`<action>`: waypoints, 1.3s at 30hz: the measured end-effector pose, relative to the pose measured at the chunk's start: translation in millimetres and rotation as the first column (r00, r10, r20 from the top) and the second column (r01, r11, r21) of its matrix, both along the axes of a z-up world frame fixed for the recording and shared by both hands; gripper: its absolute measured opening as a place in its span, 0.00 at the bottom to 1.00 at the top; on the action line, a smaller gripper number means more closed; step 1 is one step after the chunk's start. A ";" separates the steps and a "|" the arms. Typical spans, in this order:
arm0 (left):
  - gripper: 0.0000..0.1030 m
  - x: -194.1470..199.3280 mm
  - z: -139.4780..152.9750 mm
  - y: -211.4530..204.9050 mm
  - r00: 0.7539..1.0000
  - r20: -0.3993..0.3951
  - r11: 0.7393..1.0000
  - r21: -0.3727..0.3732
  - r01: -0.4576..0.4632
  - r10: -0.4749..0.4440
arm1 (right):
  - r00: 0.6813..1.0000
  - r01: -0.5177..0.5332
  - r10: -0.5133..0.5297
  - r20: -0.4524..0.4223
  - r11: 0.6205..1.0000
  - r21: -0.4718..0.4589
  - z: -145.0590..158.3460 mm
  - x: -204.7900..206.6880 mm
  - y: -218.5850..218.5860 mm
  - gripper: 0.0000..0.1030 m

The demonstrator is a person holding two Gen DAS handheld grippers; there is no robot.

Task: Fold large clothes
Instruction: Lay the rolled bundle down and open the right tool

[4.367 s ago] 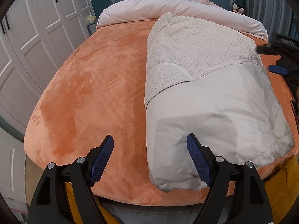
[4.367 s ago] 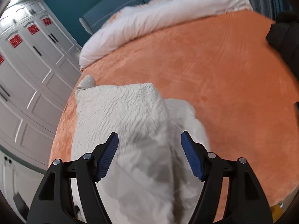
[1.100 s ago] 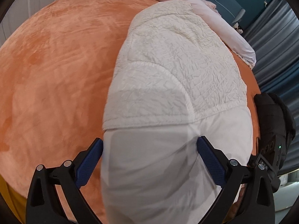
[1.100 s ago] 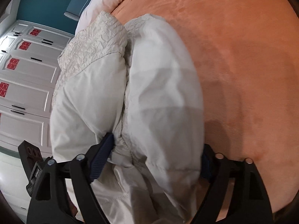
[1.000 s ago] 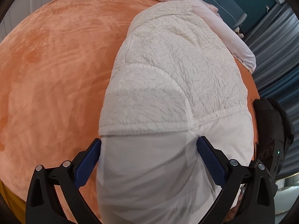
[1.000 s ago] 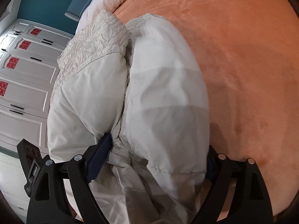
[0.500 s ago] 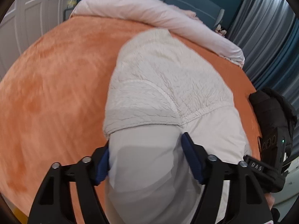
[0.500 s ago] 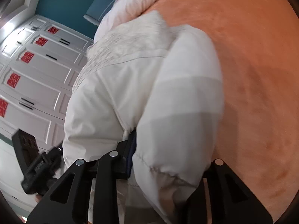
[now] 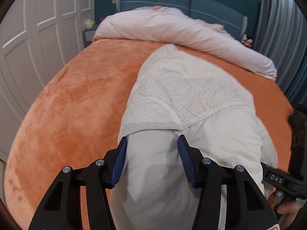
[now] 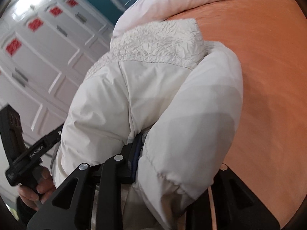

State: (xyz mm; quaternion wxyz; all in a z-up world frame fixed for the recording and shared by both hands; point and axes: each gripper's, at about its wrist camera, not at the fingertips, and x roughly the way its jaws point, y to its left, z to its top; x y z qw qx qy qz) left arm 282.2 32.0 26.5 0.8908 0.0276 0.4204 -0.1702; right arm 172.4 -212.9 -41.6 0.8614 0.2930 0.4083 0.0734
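Now we have both grippers closing on the near end of the white jacket point(image 9: 191, 99) on the orange bed point(image 9: 76, 99): left gripper point(image 9: 152, 153) and right gripper point(image 10: 172, 153) each pinch its padding. We should lift both evenly, carrying it toward the far end.

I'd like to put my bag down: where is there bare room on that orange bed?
Bare orange bed lies between the white jacket and the wardrobe doors, and beyond the jacket's other side. The rolled duvet crowds the headboard end.
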 end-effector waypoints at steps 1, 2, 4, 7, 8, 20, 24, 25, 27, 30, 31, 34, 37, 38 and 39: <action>0.49 5.9 -7.6 5.6 1.000 -0.015 1.000 0.014 -0.011 0.011 | 1.000 -0.024 0.023 -0.009 1.000 -0.021 -3.6 10.0 6.9 0.23; 0.49 7.8 -12.7 9.3 1.000 -0.022 1.000 0.024 -0.018 0.018 | 0.999 -0.036 0.035 -0.014 0.999 -0.029 -5.0 15.4 10.1 0.24; 0.49 7.8 -22.2 16.1 0.999 -0.017 0.999 0.036 -0.030 0.031 | 0.998 -0.060 0.059 -0.021 0.997 -0.045 -10.2 22.3 14.7 0.28; 0.50 -2.3 -18.8 15.4 0.999 -0.003 0.998 0.061 -0.032 0.032 | 0.997 -0.045 0.043 -0.062 0.998 -0.031 -8.8 11.9 5.8 0.37; 0.51 -4.5 -16.5 14.5 1.000 -0.001 0.997 0.067 -0.030 0.030 | 0.996 -0.031 0.029 -0.086 0.999 -0.015 -6.7 3.0 -1.5 0.39; 0.67 -73.3 15.9 15.7 0.996 -0.003 0.985 0.147 -0.085 0.086 | 1.000 -0.014 0.018 0.010 0.948 -0.318 64.8 -80.5 29.8 0.36; 0.67 -87.3 6.1 16.2 0.995 -0.029 0.980 0.177 -0.089 0.096 | 0.995 -0.082 0.058 -0.078 0.927 -0.365 41.2 -80.7 48.0 0.34; 0.67 -89.9 2.4 17.4 0.995 -0.032 0.977 0.193 -0.091 0.099 | 0.994 -0.086 0.050 -0.102 0.917 -0.390 32.4 -82.9 47.3 0.33; 0.68 -93.1 -6.8 20.7 0.993 -0.048 0.972 0.217 -0.094 0.107 | 0.990 -0.083 0.033 -0.138 0.923 -0.375 18.3 -82.1 42.6 0.31; 0.69 -95.3 -17.8 28.6 0.990 -0.074 0.968 0.227 -0.104 0.124 | 0.986 -0.059 0.000 -0.168 0.938 -0.341 14.0 -87.8 29.6 0.28; 0.69 -96.6 -18.6 31.1 0.989 -0.077 0.967 0.229 -0.109 0.130 | 0.987 -0.050 -0.007 -0.162 0.938 -0.344 19.2 -90.3 29.5 0.28; 0.69 -101.5 -19.1 34.0 0.987 -0.078 0.967 0.227 -0.118 0.139 | 0.996 -0.034 -0.002 -0.093 0.927 -0.375 44.2 -99.7 40.9 0.30; 0.69 -107.4 -22.4 33.2 0.985 -0.091 0.966 0.227 -0.123 0.147 | 0.989 -0.076 0.012 -0.150 0.900 -0.430 30.4 -91.5 48.2 0.29; 0.69 -109.4 -22.9 32.7 0.985 -0.092 0.966 0.228 -0.124 0.148 | 0.984 -0.090 0.010 -0.180 0.893 -0.442 20.7 -90.3 48.2 0.27; 0.69 -113.4 -24.2 31.5 0.985 -0.095 0.966 0.229 -0.122 0.147 | 0.981 -0.095 0.008 -0.195 0.891 -0.444 13.2 -91.5 48.6 0.28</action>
